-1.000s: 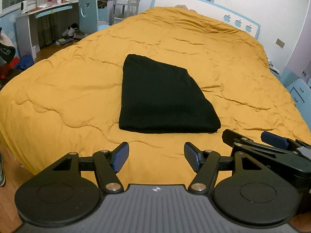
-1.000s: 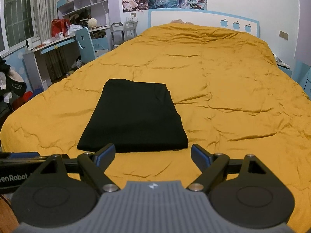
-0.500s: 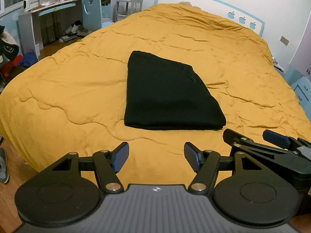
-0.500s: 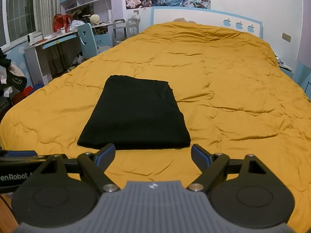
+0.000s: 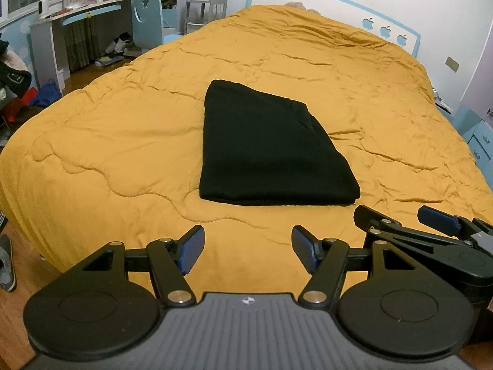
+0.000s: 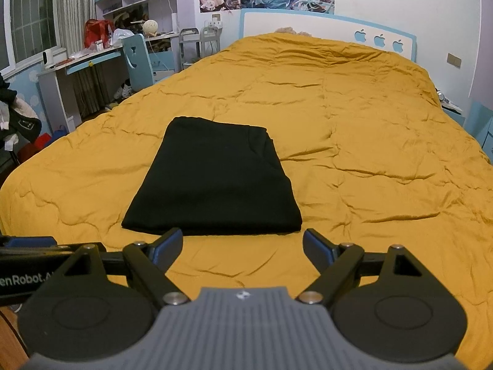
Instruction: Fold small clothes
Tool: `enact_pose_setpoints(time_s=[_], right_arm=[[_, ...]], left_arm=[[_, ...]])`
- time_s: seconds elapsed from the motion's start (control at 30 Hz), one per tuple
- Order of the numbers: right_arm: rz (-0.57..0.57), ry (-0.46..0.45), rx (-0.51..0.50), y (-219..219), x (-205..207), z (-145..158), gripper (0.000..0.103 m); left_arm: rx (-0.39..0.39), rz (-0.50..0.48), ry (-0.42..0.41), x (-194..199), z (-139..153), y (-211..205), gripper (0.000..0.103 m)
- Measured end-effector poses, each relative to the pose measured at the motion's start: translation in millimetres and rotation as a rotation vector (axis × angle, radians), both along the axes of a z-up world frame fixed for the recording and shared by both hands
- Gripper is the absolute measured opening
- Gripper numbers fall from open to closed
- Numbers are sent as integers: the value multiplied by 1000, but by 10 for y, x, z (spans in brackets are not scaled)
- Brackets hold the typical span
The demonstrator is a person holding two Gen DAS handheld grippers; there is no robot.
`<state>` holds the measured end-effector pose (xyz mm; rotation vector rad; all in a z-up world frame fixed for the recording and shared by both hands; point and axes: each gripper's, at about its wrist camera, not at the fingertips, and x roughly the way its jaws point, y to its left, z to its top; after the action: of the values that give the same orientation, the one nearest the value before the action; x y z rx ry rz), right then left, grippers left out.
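We found almost nothing changed over the last second. The yellow quilt (image 6: 354,129) covered the whole bed as before, wrinkled but undisturbed. On it the black garment (image 5: 271,151) lay where it had lain, a flat, squared-off rectangle near the foot of the bed, its thick folded edge toward us and its sides fairly even; only its place in the left wrist view had drifted a little, which we put down to a slight shift of the camera.

Our left gripper (image 5: 248,248) hung over the quilt short of the garment's near edge, its jaws spread wide with nothing between them. Our right gripper (image 6: 243,246) sat just beside it, likewise spread and empty, its left fingertip (image 6: 172,239) overlapping the garment's near edge in the picture, though we could not tell whether it touched.

From that stillness and the tidy shape, we judged this piece folded and released, with no further tuck needed.
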<state>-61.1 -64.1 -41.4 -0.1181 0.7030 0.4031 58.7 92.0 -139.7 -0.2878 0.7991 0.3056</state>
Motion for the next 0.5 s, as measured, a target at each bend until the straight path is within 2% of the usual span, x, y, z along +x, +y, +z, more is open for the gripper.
enact_pose_setpoints(time_s=[0.5], right_arm=[[-3, 5, -5, 9, -6, -17, 81]], left_arm=[[6, -1, 11, 6, -9, 18, 76]])
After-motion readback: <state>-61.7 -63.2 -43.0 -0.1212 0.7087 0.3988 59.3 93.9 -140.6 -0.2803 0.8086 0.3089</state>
